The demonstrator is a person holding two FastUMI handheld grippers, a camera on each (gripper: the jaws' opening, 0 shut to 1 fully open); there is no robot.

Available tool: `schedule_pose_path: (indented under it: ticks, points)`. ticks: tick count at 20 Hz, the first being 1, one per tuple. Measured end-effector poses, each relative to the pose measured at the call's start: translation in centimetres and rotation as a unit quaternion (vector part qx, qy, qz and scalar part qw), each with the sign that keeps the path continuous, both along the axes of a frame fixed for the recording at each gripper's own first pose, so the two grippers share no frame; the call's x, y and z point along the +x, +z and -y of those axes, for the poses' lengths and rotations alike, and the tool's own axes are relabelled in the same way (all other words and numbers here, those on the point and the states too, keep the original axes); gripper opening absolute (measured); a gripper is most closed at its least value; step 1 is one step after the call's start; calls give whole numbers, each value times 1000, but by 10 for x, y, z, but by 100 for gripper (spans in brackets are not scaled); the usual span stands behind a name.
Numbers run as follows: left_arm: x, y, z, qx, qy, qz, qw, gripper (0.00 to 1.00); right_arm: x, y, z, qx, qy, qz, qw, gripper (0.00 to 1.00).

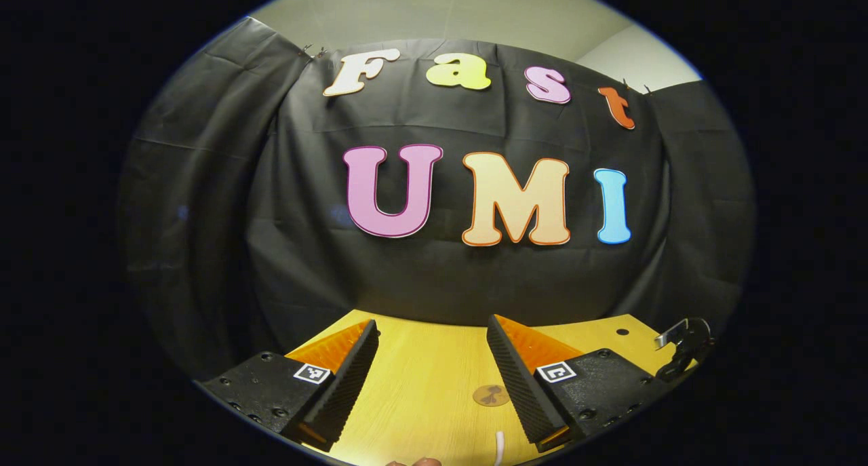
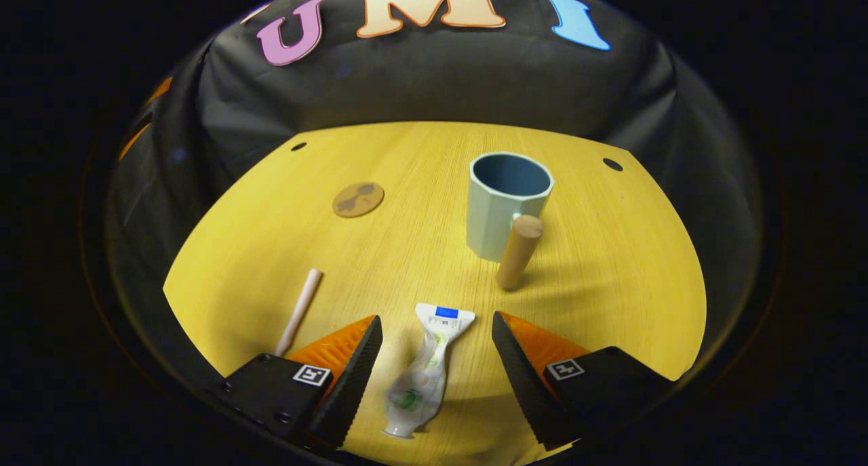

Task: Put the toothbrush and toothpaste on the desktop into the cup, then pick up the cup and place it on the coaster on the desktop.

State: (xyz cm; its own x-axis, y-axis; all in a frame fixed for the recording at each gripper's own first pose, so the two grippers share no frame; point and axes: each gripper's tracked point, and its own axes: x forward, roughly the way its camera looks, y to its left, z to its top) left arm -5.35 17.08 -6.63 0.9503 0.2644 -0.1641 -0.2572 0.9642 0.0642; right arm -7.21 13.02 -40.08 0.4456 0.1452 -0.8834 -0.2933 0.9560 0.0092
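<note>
Two fingers of the left gripper [image 1: 432, 378] were seen spread apart with nothing between them in the left gripper view, held level above the desktop [image 1: 420, 384]. The coaster [image 1: 491, 395] lay on the wood just past them, and the pale tip of the toothbrush [image 1: 500, 448] showed at the near edge. A risk was judged here: with this gripper aimed at the wall, the toothbrush could be missed or knocked aside if it were reached for without being tilted down.

In the right gripper view, the right gripper [image 2: 437, 374] was likewise held apart, unclamped, straddling the toothpaste [image 2: 424, 371], which lay flat and crumpled on the desktop between the fingers. The cup [image 2: 505, 211] stood upright farther off and to the right, its wooden handle [image 2: 518, 251] turned toward the near side; the coaster lay far left, the toothbrush near left. The soft tube was judged likely to buckle or slip if pinched near its flat end, and the light cup could be tipped if the tube were dropped against its rim.
</note>
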Motion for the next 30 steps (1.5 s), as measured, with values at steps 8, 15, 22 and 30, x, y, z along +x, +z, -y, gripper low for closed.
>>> schedule_pose_path:
  ticks: [8, 15, 22, 30]
  points:
    - [-3, -10, -5, -4, 5, -12, 1000, 94, -15, -36, -4, -37, 33, -90, 995, 84]
    - [-5, -16, 4, -6, 1, -18, 1000, 94, -6, -31, 14, -42, 55, -139, 988, 32]
    - [-3, -47, 26, -35, -22, -53, 998, 94, -7, -27, 15, 34, 8, -158, 987, 14]
    - [-18, -164, 68, -121, -61, -234, 963, 95, -2, -28, 13, 67, 33, -131, 989, 14]
